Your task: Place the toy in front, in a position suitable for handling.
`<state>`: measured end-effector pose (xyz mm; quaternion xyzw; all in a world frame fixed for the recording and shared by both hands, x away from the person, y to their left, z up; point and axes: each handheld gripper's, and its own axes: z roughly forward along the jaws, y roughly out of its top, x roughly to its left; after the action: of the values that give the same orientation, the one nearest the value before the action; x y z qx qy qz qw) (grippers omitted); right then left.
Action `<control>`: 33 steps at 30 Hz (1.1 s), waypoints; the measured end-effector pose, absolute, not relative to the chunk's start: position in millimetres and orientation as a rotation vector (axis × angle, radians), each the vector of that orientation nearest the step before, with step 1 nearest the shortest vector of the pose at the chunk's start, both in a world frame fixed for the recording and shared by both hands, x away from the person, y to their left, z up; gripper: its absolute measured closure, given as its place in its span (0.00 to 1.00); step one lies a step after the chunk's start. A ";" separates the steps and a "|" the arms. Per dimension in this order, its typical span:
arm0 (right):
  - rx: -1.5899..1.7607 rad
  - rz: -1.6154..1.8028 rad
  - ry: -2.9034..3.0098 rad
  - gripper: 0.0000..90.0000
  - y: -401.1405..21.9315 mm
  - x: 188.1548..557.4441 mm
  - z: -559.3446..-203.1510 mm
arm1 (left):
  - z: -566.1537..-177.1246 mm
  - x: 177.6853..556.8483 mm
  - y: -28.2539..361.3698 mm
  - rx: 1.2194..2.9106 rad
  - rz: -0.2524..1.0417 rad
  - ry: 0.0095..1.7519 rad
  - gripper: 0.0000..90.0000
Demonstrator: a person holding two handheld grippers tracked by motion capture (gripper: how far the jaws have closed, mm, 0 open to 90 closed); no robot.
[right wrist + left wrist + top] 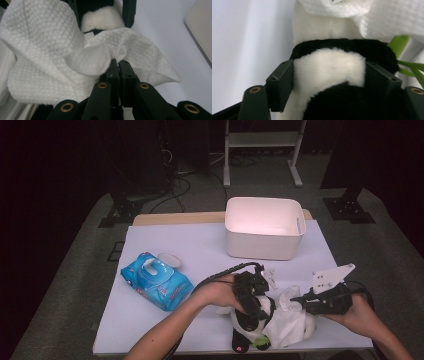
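1. Wipes pack point(156, 281) lies at the left of the table point(210, 245), well clear; no trouble there unless an elbow sweeps it off.
2. Left gripper point(252, 297) straddles the panda point(252, 322) near the front edge, jaws parted around the plush with the pads seemingly barely touching the fur. If that grip is as loose as it looks, the toy could roll or slide off the edge under rubbing.
3. Right gripper point(302, 299) is pinched tight on the wipe point(290, 320), which drapes over the panda. A hard tug might tear it or snag the green leaves point(402, 46).
4. Bin point(264, 226) stands far back, out of harm.
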<state>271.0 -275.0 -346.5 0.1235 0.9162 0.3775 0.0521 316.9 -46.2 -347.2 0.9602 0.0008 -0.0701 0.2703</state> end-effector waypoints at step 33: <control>0.386 1.124 2.781 0.96 -246.0 312.7 -335.1 | -302.9 333.1 11.5 2.453 0.094 0.052 0.43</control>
<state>312.7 -246.0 -335.1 0.1275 0.9180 0.3709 0.0586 333.1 11.5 -302.9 0.9407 0.0200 0.0360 0.3366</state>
